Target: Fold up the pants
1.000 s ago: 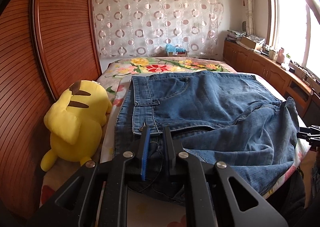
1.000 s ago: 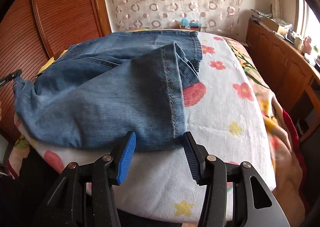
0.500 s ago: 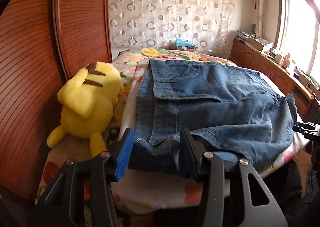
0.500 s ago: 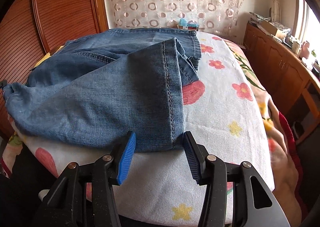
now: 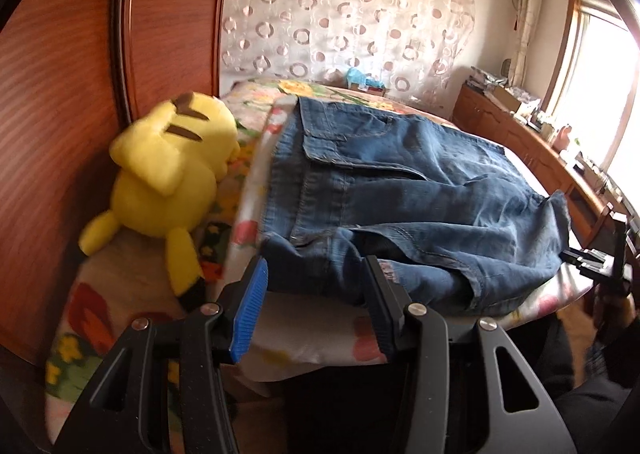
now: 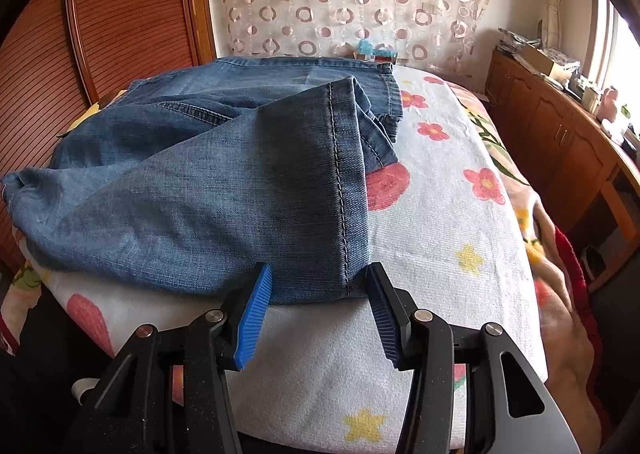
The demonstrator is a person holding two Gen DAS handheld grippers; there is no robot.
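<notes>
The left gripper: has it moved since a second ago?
Yes. The left gripper let go and backed off the jeans to the bed edge, fingers open.

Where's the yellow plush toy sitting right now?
In the left wrist view, the yellow plush toy lies on the bed's left side, between the wooden wardrobe and the jeans.

The left gripper sits at the bottom centre of its own view, tilted downward, its two fingers spread with nothing pinched between the pads, one blue pad on the left and a dark one on the right. The right gripper fills the bottom centre of its own view in the same downward tilt, fingers parted and gripping nothing. It also peeks in at the right edge of the left wrist view.
</notes>
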